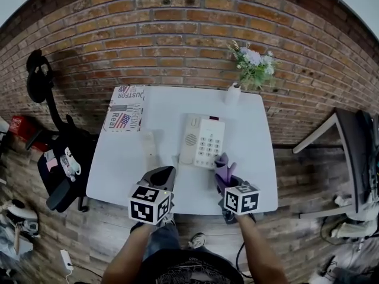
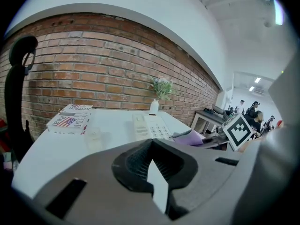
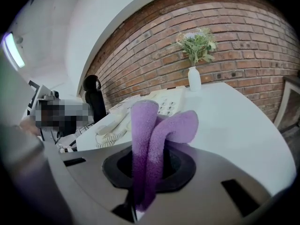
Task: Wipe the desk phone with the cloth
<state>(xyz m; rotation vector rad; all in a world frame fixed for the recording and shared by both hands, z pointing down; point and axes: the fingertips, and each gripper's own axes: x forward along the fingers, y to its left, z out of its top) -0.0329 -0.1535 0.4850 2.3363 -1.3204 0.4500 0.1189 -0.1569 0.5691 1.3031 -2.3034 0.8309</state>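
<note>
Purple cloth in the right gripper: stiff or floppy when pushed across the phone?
Probably floppy: the purple cloth droops over above the right gripper, whose jaws are shut on it. Its fuzzy pile looks grippy, so it would likely drag, not slide, on the desk phone.

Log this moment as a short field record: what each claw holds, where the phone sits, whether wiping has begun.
right claw: shut on the purple cloth, which stands folded above its jaws
left claw: jaws together, nothing between them
desk phone: mid-table, handset on its cradle
wiping: cloth is beside the phone's near right corner; contact cannot be told
also on table: vase of flowers at the far edge, flag-print box at the far left corner
</note>
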